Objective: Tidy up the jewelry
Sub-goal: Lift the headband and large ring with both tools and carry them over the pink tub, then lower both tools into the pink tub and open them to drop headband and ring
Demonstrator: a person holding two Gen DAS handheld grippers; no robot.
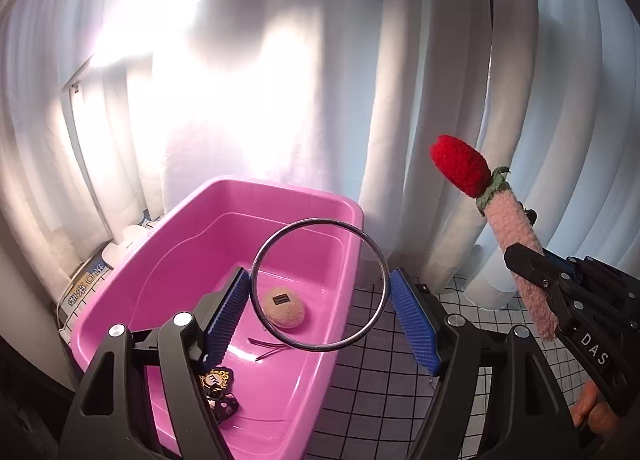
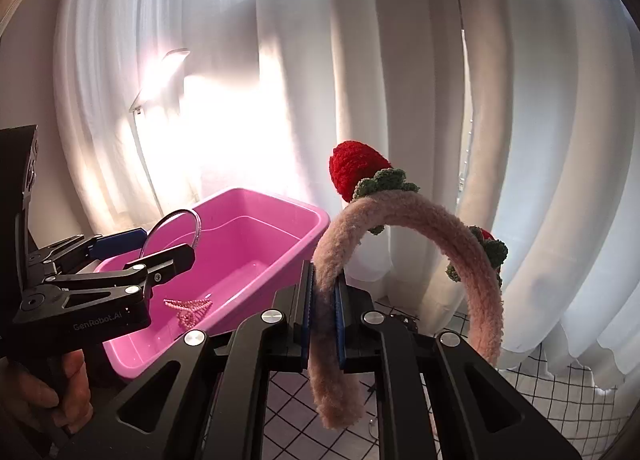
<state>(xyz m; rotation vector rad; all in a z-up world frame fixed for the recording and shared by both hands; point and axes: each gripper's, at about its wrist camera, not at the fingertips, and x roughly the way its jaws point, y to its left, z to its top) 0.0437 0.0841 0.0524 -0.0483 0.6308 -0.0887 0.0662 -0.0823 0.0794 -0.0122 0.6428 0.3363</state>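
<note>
Pink plastic tub (image 1: 320,196) already holds a beige pebble-like piece (image 1: 283,307), a pearl bow clip (image 2: 188,308) and a black-gold ornament (image 1: 218,378). Two items left, both over the checked surface (image 1: 380,372): left hand-held gripper (image 1: 320,300) clamps a thin metal hoop bangle (image 1: 320,285), right hand-held gripper (image 2: 324,320) squeezes a fuzzy pink strawberry headband (image 2: 408,216), neither dropped in yet.

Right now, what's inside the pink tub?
Inside the pink tub: a beige puff, a thin hairpin, a black-gold trinket, a pink beaded piece. The left gripper hides the near corner.

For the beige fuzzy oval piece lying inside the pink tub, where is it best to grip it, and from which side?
Grip the beige fuzzy oval piece across its narrower width, coming from above: it lies flat on the floor of the pink tub, whose walls likely block a sideways approach.
</note>
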